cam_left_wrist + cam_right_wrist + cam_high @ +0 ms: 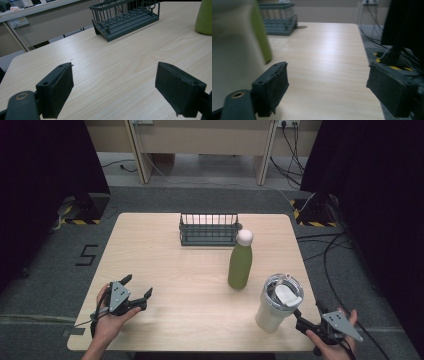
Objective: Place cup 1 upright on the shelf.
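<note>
A green bottle point(240, 265) with a white cap stands upright right of the table's middle. Nearer the front right stands a white tumbler point(276, 306) with a clear lid. My left gripper point(138, 286) rests at the front left of the table; its jaws stand wide apart with nothing between them point(113, 92). My right gripper point(308, 313) is at the front right corner, just right of the tumbler, open and empty point(327, 92). In the right gripper view the tumbler point(232, 57) is a pale blur close at the left, with the bottle point(262, 35) behind it.
A dark wire basket point(208, 229) sits at the back centre of the wooden table point(165, 265), and shows ahead of the left gripper point(125, 18). The table's right edge point(372, 82) is near my right gripper. Cables lie on the floor to the right.
</note>
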Demonstrator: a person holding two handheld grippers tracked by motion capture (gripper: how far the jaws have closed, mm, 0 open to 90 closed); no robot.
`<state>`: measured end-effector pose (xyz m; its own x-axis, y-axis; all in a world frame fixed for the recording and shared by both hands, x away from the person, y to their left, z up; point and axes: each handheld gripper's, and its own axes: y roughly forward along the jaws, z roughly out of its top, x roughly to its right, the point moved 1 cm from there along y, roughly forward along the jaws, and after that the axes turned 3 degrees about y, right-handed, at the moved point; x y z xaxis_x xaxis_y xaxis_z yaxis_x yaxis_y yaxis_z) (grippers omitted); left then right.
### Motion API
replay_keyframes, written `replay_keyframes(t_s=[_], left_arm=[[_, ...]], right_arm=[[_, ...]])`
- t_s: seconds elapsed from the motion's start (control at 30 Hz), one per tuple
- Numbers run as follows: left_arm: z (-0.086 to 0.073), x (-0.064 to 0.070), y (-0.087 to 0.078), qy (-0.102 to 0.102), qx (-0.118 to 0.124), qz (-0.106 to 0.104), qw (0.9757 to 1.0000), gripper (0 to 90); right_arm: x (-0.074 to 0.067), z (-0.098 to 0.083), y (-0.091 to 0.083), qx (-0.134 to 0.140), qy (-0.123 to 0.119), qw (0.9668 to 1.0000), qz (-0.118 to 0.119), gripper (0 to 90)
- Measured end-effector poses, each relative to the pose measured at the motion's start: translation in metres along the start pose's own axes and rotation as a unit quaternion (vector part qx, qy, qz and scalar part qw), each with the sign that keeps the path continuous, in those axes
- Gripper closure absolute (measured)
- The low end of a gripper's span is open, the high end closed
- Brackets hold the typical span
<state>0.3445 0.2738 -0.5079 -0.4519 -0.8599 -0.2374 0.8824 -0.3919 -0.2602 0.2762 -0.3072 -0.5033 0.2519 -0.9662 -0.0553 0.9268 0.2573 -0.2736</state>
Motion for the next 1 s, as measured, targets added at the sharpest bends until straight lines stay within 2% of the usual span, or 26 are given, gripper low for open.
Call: replay_keyframes(t_s=[0.03, 0.1, 0.13, 0.17, 0.2, 0.23, 0.27, 0.4, 0.43, 0.47, 0.6, 0.73, 1.0], left_arm=[[0.0, 0.0, 0.0, 0.0, 0.0, 0.001, 1.0, 14.4], [0.001, 0.0, 0.0, 0.002, 0.001, 0.0, 1.0, 14.4], [0.001, 0.0, 0.0, 0.002, 0.001, 0.0, 1.0, 14.4], [0.001, 0.001, -0.001, 0.002, 0.001, 0.0, 1.0, 14.4], [0.001, 0.001, -0.001, 0.002, 0.001, 0.0, 1.0, 14.4], [0.001, 0.001, -0.001, 0.003, 0.0, 0.0, 1.0, 14.4], [0.001, 0.001, -0.001, 0.003, 0.0, 0.0, 1.0, 14.4], [0.002, 0.002, -0.001, 0.004, 0.003, 0.0, 1.0, 14.4], [0.003, 0.002, -0.001, 0.004, 0.003, 0.0, 1.0, 14.4], [0.002, 0.002, 0.0, 0.004, 0.002, -0.002, 1.0, 14.4], [0.002, 0.003, 0.0, 0.004, 0.0, -0.005, 1.0, 14.4], [0.001, 0.003, 0.001, 0.001, -0.001, -0.003, 1.0, 14.4], [0.0, 0.003, 0.001, 0.001, -0.005, -0.004, 1.0, 14.4]], right_arm=[[0.0, 0.0, 0.0, 0.0, 0.0, 1.0, 0.0, 14.5], [-0.007, -0.003, -0.009, -0.004, -0.018, 0.9994, 0.03, 10.3], [-0.007, -0.003, -0.009, -0.004, -0.018, 0.9994, 0.03, 10.3], [-0.012, -0.005, -0.015, -0.002, -0.025, 0.9985, 0.049, 8.4], [-0.012, -0.005, -0.015, -0.002, -0.025, 0.9985, 0.049, 8.4], [-0.017, -0.005, -0.02, -0.001, -0.031, 0.9975, 0.064, 6.8], [-0.017, -0.005, -0.02, -0.001, -0.031, 0.9975, 0.064, 6.8], [-0.029, -0.004, -0.028, 0.009, -0.04, 0.9949, 0.092, 4.5], [-0.029, -0.004, -0.028, 0.009, -0.04, 0.9949, 0.092, 4.5], [-0.036, -0.003, -0.029, 0.012, -0.047, 0.9936, 0.102, 3.7], [-0.047, -0.002, -0.027, 0.014, -0.051, 0.9915, 0.119, 3.1], [-0.052, -0.001, -0.022, 0.016, -0.055, 0.9905, 0.125, 2.2], [-0.061, 0.001, 0.001, 0.017, -0.06, 0.9914, 0.115, 2.6]])
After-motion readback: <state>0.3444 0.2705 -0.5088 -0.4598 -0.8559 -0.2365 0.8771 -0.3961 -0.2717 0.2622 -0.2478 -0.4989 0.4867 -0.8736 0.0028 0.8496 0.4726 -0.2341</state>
